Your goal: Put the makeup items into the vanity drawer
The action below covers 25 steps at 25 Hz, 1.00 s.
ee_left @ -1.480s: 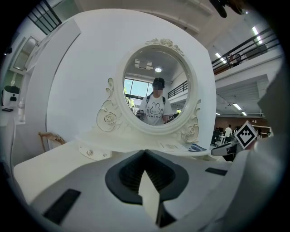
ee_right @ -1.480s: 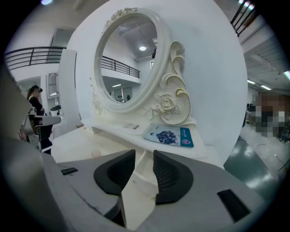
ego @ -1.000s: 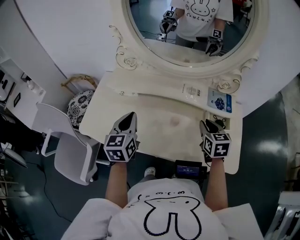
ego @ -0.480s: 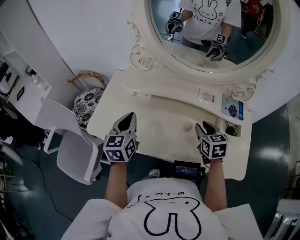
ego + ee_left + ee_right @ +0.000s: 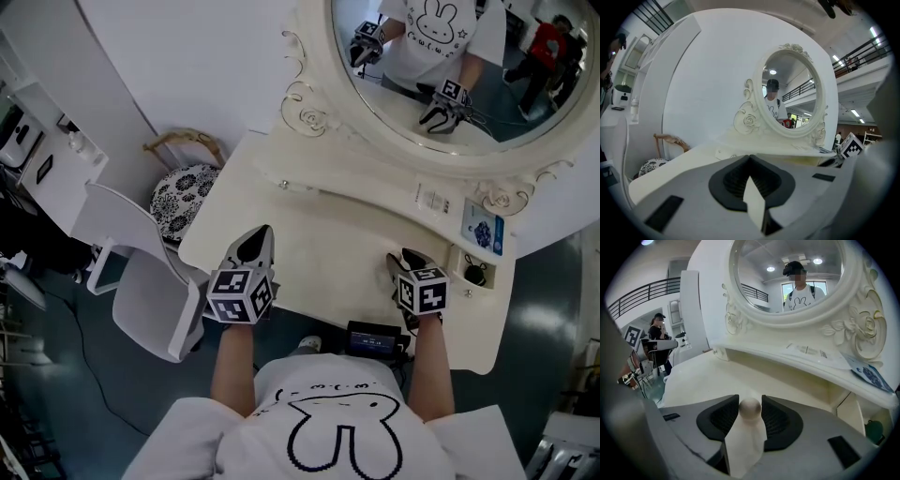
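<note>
The person stood at the cream vanity, straight below its oval mirror, with a gripper in each hand held over the near edge of the top. The left gripper hung below the mirror's left side. Its jaws were clenched together with nothing in them, and only the pale top showed past the pads.

The right gripper sat below the mirror's right half, tipped down toward the top. Its jaws had just been opening and stood parted. A small round knob showed in the gap right at their tips, though I could not tell whether the pads touched it.

Two things looked like the makeup. A blue-and-white box lay on the raised shelf just under the mirror's lower right rim. A small dark item sat in an open compartment just below that box, at the vanity's right end, near the right gripper and well apart from the left one. A flat white card lay on the same shelf, under the bottom of the mirror.

Down and to the left of the mirror, off the vanity's end, stood a white chair. Beside it, nearer the wall, was a stool with a black-and-white patterned cushion. The mirror reflected both grippers and the person's white shirt.
</note>
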Each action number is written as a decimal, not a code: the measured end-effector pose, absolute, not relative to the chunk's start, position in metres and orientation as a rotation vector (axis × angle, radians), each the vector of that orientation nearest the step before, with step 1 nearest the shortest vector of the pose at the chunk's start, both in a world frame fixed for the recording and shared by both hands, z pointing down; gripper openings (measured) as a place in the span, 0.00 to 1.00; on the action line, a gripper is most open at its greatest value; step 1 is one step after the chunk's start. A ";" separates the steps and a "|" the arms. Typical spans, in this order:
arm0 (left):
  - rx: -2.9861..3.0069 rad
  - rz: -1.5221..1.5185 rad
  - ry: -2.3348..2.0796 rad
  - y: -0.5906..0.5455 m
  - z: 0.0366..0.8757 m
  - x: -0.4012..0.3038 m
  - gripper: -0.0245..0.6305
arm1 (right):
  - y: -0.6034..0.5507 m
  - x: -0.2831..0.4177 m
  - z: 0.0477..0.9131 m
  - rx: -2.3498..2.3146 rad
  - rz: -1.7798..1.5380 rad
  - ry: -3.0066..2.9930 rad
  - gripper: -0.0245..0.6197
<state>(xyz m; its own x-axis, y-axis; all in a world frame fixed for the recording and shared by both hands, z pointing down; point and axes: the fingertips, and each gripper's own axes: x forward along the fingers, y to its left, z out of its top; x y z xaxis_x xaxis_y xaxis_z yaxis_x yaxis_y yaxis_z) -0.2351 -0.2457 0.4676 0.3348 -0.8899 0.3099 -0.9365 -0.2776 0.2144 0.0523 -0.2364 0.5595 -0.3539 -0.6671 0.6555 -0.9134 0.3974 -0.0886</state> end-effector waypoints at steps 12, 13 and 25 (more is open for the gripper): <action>2.217 0.174 -1.622 -0.246 0.475 -0.235 0.05 | -0.235 0.049 0.569 1.252 0.648 -2.133 0.20; 2.216 0.174 -1.623 -0.246 0.474 -0.234 0.05 | -0.235 0.049 0.568 1.245 0.647 -2.133 0.20; 2.247 0.147 -1.616 -0.235 0.452 -0.209 0.05 | -0.224 0.077 0.532 1.316 0.611 -2.165 0.22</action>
<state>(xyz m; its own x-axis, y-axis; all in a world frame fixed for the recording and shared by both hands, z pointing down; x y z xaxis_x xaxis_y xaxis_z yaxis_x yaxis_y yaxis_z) -0.2089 -0.2352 0.4522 0.3378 -0.8943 0.2936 -0.9325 -0.2756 0.2334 0.0772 -0.2240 0.5320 -0.3856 -0.6605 0.6443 -0.8998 0.4237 -0.1042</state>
